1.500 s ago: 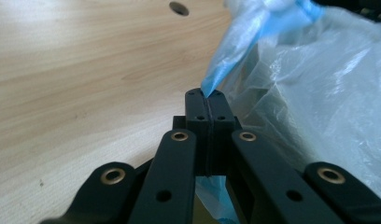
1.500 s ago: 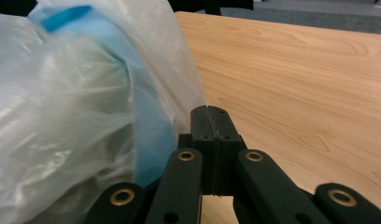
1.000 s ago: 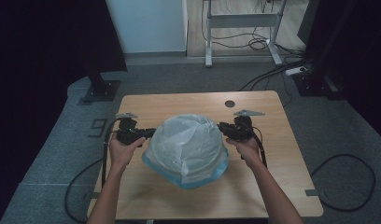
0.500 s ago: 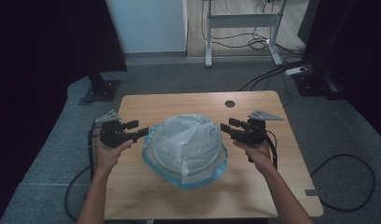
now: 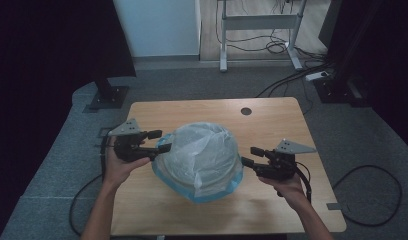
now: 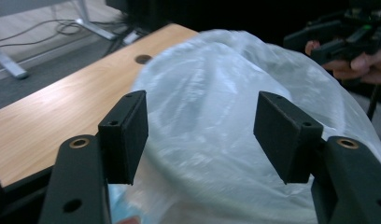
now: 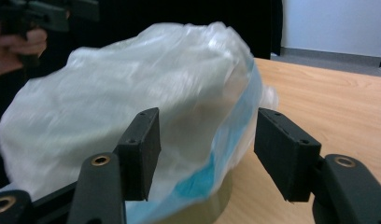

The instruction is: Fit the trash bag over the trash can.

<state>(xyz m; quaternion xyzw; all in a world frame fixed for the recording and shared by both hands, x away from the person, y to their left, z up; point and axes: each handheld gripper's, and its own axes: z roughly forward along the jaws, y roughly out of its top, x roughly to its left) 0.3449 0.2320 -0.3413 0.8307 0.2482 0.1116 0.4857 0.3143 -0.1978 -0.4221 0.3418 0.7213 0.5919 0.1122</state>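
Observation:
A round bowl (image 7: 205,210) stands mid-table under a crinkled translucent plastic cover (image 5: 204,155) with a blue rim (image 5: 212,195). My left gripper (image 5: 161,141) hovers at the cover's left edge. Its jaws have just been opening and are open, with the cover (image 6: 212,93) bulging just beyond them and nothing pinched. My right gripper (image 5: 248,155) is just off the cover's right side. Its jaws have also just been opening and are open, and the blue rim (image 7: 226,144) lies between them, free of the pads (image 7: 284,151).
The wooden table (image 5: 292,120) has a cable hole (image 5: 246,111) at the back. Bare wood lies along the near edge and the right side. On the floor beyond are a dark stand base (image 5: 109,95), desk legs (image 5: 224,45) and loose cables (image 5: 372,195).
Both grippers have opened and drawn back from the cover's sides: the left one went left and up, the right one right and nearer the front edge. The cover stays over the bowl.

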